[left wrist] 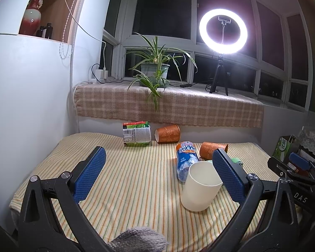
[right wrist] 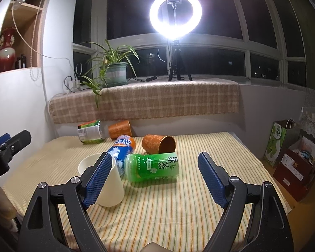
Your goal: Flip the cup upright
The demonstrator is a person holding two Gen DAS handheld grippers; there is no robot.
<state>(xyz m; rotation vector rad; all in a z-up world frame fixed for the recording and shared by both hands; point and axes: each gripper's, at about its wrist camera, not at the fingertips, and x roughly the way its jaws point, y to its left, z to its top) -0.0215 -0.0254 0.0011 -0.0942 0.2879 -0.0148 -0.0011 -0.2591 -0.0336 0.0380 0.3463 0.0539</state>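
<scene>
**Q:** On the striped cloth, where does the white cup [left wrist: 201,185] stand relative to each gripper?

**A:** Left wrist view: the cup stands upright, mouth up, at about 4 o'clock from centre, just beside the inner face of the right-hand finger of the left gripper [left wrist: 158,175]; whether they touch cannot be told. The jaws are spread wide with nothing between the pads. Right wrist view: the same cup [right wrist: 107,180] lies at about 8 o'clock, partly behind the left-hand finger of the right gripper [right wrist: 155,177], whose jaws are likewise spread and empty, with a green tea bottle [right wrist: 152,168] lying beyond the gap.

**Q:** What surface and room?

**A:** A table under a yellow striped cloth [left wrist: 136,178], against a sill draped in a plaid cloth [left wrist: 170,105]. On the sill, at 12 o'clock, stand a potted plant [left wrist: 155,69] and a lit ring light [left wrist: 223,31] on a tripod before dark windows. A red vase [left wrist: 34,10] sits in a wall niche at 10 o'clock.

**Q:** Counts?

**A:** One white cup, upright. Two orange cups [right wrist: 158,143], both on their sides. One blue-and-orange bottle [left wrist: 187,157], lying. One green tea bottle, lying. One green-labelled container [left wrist: 136,134], lying at the far edge.
</scene>
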